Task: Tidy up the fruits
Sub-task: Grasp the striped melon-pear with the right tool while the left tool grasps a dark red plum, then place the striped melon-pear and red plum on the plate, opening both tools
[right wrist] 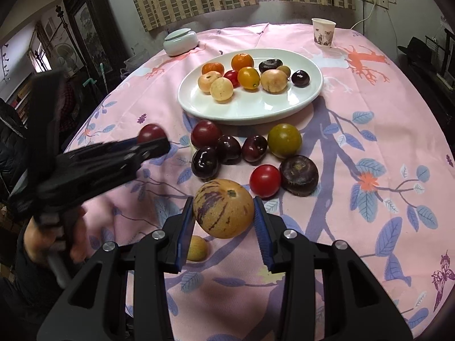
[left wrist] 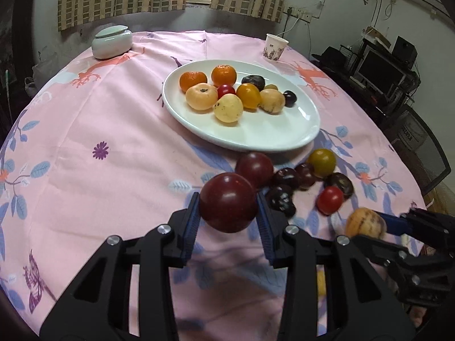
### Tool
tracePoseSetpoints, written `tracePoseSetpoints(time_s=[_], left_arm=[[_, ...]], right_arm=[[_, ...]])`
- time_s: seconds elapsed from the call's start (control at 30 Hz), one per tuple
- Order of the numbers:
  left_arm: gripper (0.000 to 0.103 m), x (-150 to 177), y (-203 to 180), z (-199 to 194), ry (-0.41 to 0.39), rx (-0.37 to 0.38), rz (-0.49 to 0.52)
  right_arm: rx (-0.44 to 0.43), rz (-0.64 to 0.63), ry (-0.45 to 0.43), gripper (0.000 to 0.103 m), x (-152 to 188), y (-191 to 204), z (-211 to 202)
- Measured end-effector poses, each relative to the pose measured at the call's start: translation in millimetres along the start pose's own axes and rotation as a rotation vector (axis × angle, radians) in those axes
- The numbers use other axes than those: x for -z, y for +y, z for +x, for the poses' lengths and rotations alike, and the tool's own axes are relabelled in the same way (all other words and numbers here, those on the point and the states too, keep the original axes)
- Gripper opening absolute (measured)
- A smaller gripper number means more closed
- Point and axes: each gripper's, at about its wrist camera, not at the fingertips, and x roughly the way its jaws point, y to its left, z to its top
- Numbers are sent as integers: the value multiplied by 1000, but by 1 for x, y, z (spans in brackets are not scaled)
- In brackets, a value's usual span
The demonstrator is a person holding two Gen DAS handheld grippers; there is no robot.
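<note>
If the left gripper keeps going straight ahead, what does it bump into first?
Probably the other dark red plum lying just beyond the plum that the left gripper holds; the white plate comes after. Depth is uncertain.

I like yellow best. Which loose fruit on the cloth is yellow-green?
The yellow-green tomato, nearest the white plate; the other loose fruits there are red or dark purple.

Loose fruit cluster (right wrist: 250,156) crowded against near rim of white plate (right wrist: 250,113), plate's front half bare, open pink tablecloth (left wrist: 99,130) left of plate.
</note>
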Motion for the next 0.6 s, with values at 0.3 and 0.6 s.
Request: tracePoseSetpoints(time_s=[0.3, 0.6], left_arm=[[39, 16, -37, -38, -33, 29, 78], [39, 7, -34, -33, -23, 26, 61]], right_arm=[[-2, 2, -11, 41, 5, 2, -7], [2, 34, -22, 41, 2, -12, -5]])
